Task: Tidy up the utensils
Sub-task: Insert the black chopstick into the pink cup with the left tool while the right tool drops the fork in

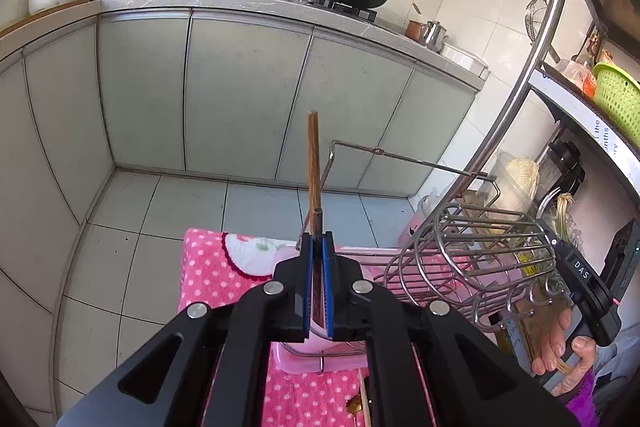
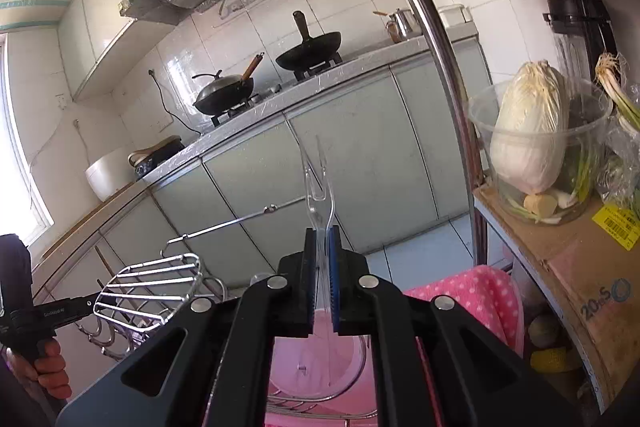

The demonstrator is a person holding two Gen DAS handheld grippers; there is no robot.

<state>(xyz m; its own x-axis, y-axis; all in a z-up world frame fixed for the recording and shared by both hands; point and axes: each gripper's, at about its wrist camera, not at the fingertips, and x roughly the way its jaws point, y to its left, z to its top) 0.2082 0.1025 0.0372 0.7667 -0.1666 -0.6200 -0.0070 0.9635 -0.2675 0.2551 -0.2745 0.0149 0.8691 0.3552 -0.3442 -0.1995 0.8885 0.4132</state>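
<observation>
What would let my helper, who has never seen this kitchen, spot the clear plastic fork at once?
Start at the wire utensil rack on the pink dotted towel. Just right of it, the right tool is shut on the clear plastic fork, prongs up. Unlike the brown wooden chopsticks in the left tool, it is transparent and two-pronged.

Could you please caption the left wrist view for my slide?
Left gripper shut on wooden chopsticks, held upright beside the wire rack over a pink towel.

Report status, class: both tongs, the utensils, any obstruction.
Left tongs shut on wooden chopsticks. Right tongs shut on clear plastic fork. Wire rack beside them. Nothing blocking.
</observation>
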